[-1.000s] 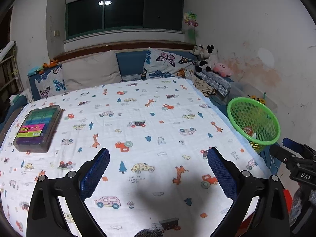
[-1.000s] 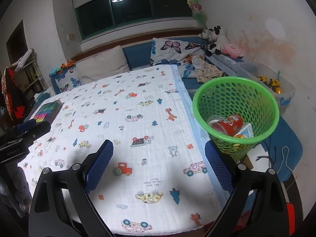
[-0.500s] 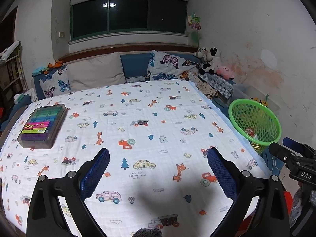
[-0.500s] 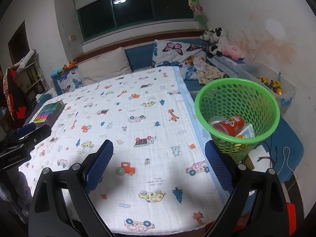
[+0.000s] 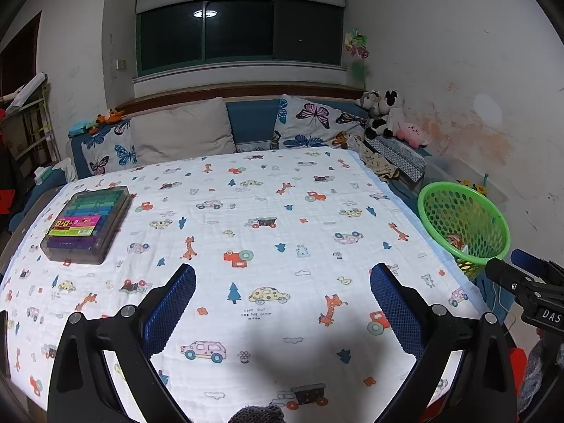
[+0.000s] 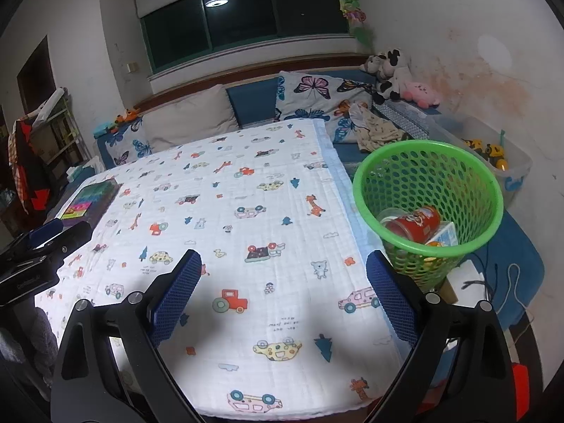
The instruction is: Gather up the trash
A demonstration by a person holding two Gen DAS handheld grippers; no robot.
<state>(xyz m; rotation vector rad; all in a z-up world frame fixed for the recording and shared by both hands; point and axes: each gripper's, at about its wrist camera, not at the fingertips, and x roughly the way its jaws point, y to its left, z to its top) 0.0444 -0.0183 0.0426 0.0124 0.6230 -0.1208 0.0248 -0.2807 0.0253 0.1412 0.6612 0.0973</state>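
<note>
Left wrist view: left gripper (image 5: 282, 308) held above a bed spread with a cartoon-print sheet (image 5: 246, 232); blue-padded jaws spread wide, nothing between them.
Right wrist view: right gripper (image 6: 283, 298) likewise spread wide and empty, held over the near edge of the sheet (image 6: 246, 246).
Green mesh basket (image 6: 428, 190): ahead and right of the right gripper, beside the bed edge, just beyond the right finger (image 6: 391, 303); far right of the left gripper (image 5: 463, 220).
Trash in basket: red printed can (image 6: 414, 227) lying on its side, a pale carton (image 6: 446, 238) just right of it; other pieces too hidden to name.
Clear case of coloured pens (image 5: 86, 224): flat on the sheet, ahead and left of the left gripper; far left of the right gripper (image 6: 91, 201).
Pillows (image 5: 183, 132): at the far end of the bed, ahead of both grippers.
Plush toys (image 6: 398, 77): far right corner, beyond the basket.
</note>
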